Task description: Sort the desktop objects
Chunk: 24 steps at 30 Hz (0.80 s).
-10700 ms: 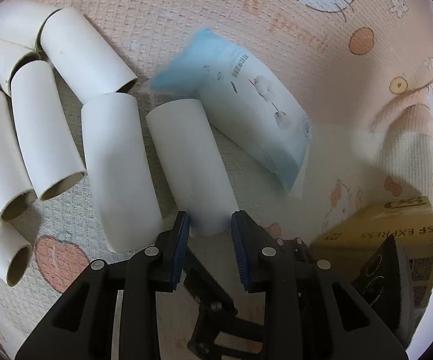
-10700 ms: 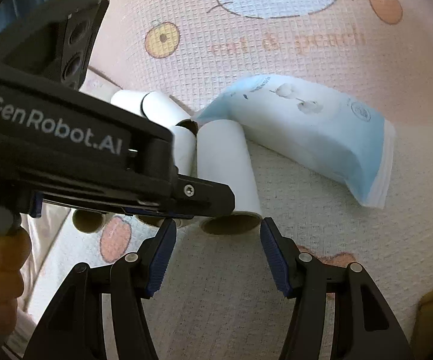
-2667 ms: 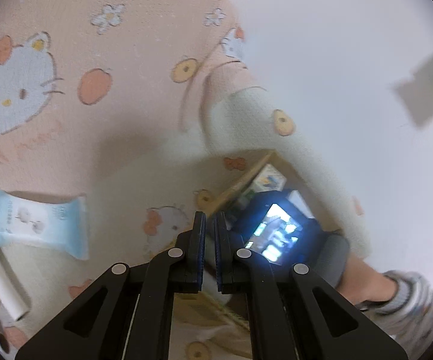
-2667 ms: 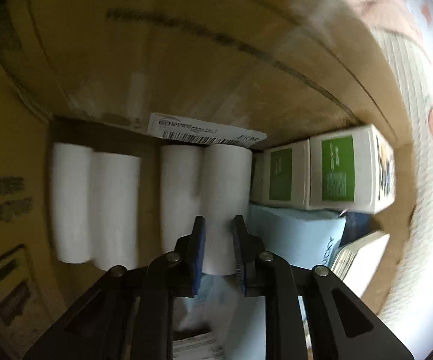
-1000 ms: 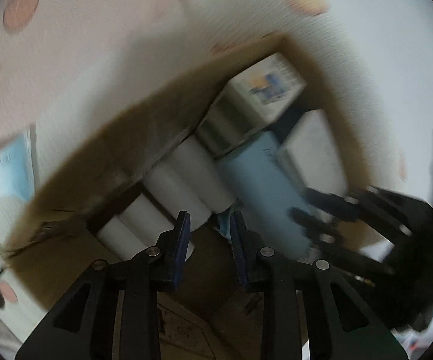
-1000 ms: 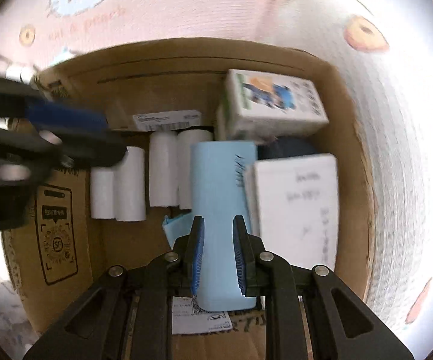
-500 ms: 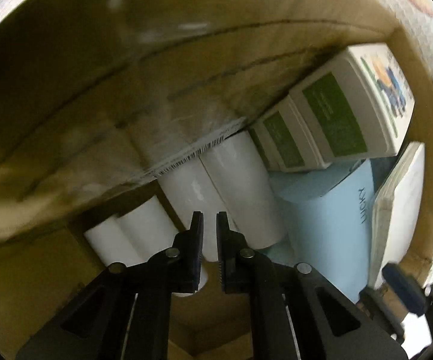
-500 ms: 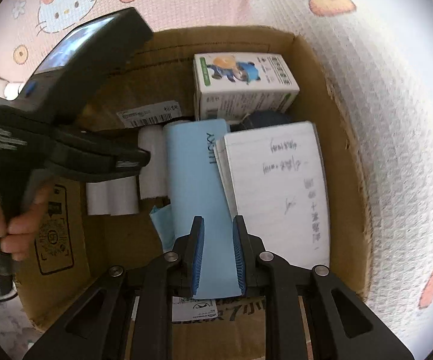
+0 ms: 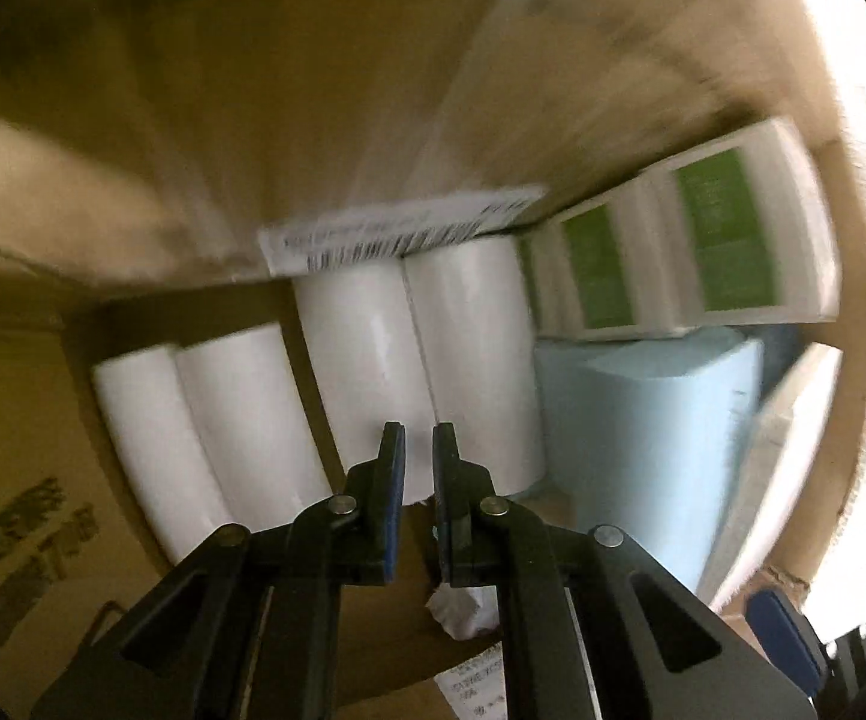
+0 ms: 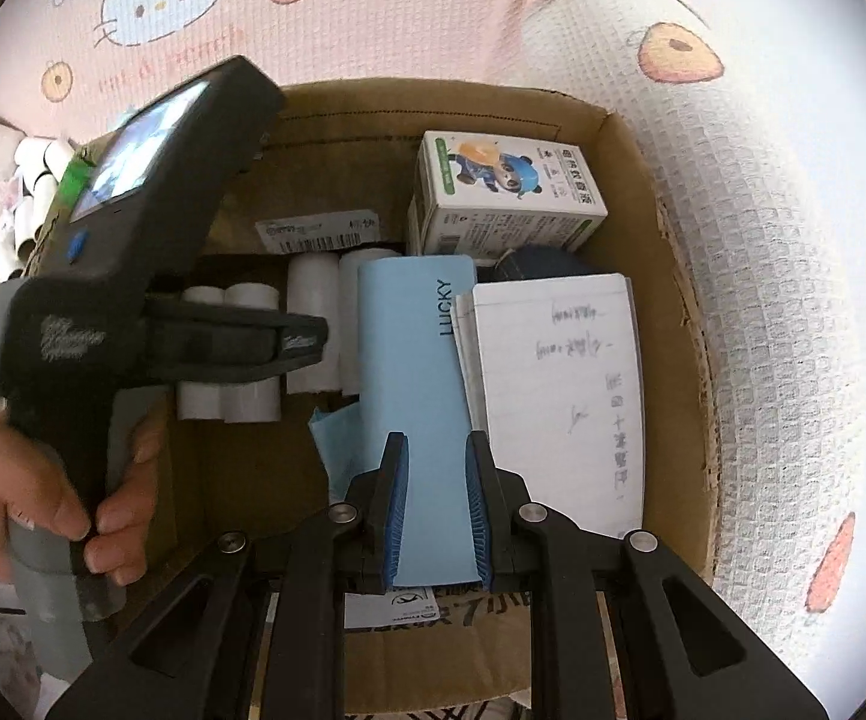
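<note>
Inside a cardboard box (image 10: 643, 192), the left gripper (image 9: 418, 450) hangs nearly closed and empty above white paper tubes (image 9: 415, 360), while the right gripper (image 10: 436, 468), closed and empty, hovers over a blue pack (image 10: 415, 360).

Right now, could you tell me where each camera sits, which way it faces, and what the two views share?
Left wrist: rides the left gripper, deep inside the cardboard box, facing down at the white paper rolls; only its fingers show.
Right wrist: rides the right gripper above the box, looking down into it; its fingers, the left gripper and the hand holding it show.
Shared: rolls, light blue pack, green-and-white carton.
</note>
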Each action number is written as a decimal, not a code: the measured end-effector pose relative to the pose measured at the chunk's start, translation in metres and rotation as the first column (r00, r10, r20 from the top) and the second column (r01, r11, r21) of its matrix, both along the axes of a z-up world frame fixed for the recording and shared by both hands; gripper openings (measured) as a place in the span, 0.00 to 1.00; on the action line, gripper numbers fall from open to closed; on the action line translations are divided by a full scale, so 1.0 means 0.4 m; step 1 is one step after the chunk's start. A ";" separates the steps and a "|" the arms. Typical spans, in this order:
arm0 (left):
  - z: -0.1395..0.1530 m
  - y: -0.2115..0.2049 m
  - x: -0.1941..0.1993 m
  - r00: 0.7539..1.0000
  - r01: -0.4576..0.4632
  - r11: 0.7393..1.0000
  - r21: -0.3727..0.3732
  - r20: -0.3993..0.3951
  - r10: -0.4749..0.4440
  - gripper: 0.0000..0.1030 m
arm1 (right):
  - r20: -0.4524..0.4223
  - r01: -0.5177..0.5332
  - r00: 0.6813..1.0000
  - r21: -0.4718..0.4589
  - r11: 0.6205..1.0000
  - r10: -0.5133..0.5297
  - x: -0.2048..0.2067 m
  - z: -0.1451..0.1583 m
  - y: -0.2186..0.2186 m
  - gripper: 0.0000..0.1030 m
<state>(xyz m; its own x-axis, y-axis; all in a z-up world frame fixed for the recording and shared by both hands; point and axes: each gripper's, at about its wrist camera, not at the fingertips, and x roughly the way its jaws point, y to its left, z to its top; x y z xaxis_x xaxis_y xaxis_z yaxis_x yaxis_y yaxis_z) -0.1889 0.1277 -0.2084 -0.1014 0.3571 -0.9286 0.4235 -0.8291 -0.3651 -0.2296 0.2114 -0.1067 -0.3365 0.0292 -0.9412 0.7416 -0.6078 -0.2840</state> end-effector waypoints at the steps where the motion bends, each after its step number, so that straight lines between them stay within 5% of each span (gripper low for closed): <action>1: -0.003 -0.003 0.004 1.000 -0.009 1.000 0.006 -0.009 0.009 0.08 | -0.001 0.002 1.000 0.000 1.000 -0.002 0.001 -0.007 0.001 0.15; 6: -0.016 -0.008 0.033 0.995 0.014 0.997 -0.077 0.096 -0.006 0.09 | -0.006 0.005 1.000 0.009 1.000 -0.005 0.000 -0.013 0.006 0.15; 16: -0.012 -0.016 0.099 0.991 0.060 0.997 -0.043 0.124 -0.054 0.10 | 0.016 0.020 1.000 0.017 1.000 -0.020 -0.008 -0.016 0.015 0.15; 24: 0.203 -0.019 0.163 0.972 0.173 0.968 -0.184 -0.124 -0.198 0.23 | 0.029 0.021 0.999 0.004 1.000 -0.021 0.002 -0.006 0.014 0.15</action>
